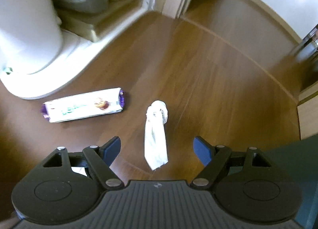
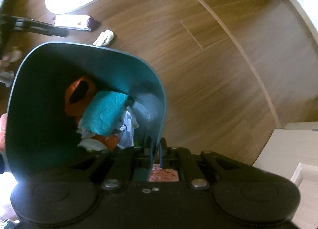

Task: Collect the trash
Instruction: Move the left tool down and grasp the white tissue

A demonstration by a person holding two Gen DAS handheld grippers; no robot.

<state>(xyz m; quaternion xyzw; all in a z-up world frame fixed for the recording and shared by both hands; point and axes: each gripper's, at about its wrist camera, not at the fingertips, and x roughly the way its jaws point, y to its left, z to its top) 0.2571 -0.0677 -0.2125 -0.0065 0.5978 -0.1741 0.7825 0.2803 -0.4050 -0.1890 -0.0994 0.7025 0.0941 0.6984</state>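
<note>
Right gripper (image 2: 156, 154) clamps the rim of the teal plastic bin (image 2: 59, 54), already holding scraps, while the wide-open left gripper (image 1: 157, 149) hovers over a knotted white tissue twist (image 1: 156, 135) and a long white snack wrapper (image 1: 85, 104) left on the wooden floor (image 1: 208, 81).

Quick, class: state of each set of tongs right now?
Left tongs: open, holding nothing, above the white wrapper.
Right tongs: closed on the bin rim.

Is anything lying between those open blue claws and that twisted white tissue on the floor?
Nothing visible does. The left gripper stands open above the white tissue, with only bare wooden floor around it; the biscuit packet lies off to one side.
</note>
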